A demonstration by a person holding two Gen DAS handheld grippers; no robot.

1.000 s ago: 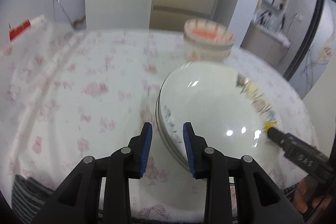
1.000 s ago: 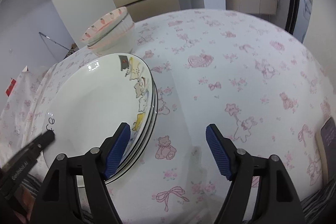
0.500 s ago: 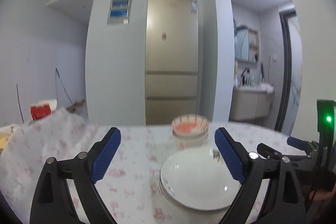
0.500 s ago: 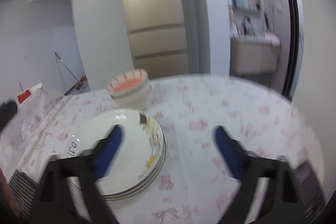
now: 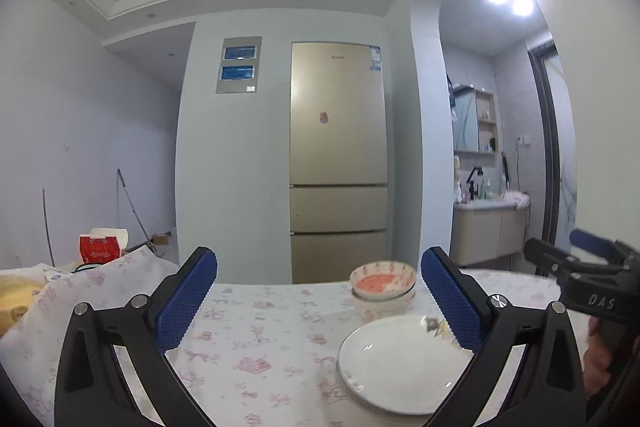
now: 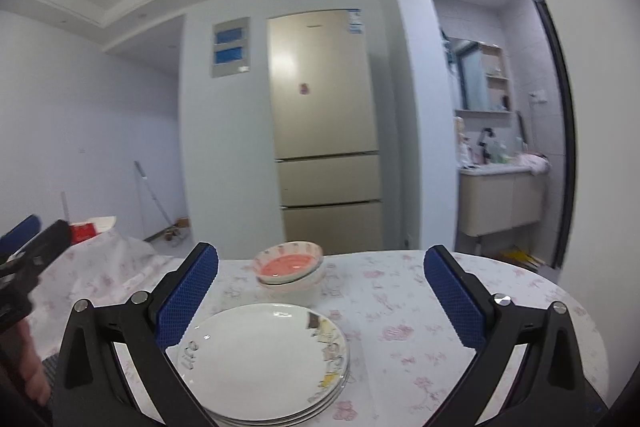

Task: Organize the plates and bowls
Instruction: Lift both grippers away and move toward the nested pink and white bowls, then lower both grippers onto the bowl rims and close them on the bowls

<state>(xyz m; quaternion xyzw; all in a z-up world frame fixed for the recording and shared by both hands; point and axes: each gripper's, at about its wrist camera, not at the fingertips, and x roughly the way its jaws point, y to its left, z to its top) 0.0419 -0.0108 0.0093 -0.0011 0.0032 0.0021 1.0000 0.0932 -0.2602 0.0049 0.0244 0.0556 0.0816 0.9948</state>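
Note:
A stack of white plates [image 5: 400, 367] with a cartoon print [image 6: 260, 359] lies on the floral tablecloth [image 5: 260, 347] near the table's front edge. Just behind the plates stands a stack of bowls [image 5: 382, 287], the top one orange inside [image 6: 290, 267]. My left gripper [image 5: 318, 259] points level above the table, its jaws opening wide with nothing between them; the plates lie below its right finger. My right gripper [image 6: 320, 255] is open and empty, held over the plates. Each gripper also shows at the edge of the other's view: the right gripper [image 5: 592, 267], the left gripper [image 6: 32, 247].
A gold fridge [image 5: 338, 163] stands behind the table. A red and white box [image 5: 100, 247] sits on the far left. A washbasin cabinet [image 6: 500, 203] is through the archway on the right. Cloth [image 6: 420, 307] right of the plates is bare.
Both grippers have lifted and tipped up from looking down at the plates to looking level across the room. Both jaws spread wide. The plates stay stacked on the table.

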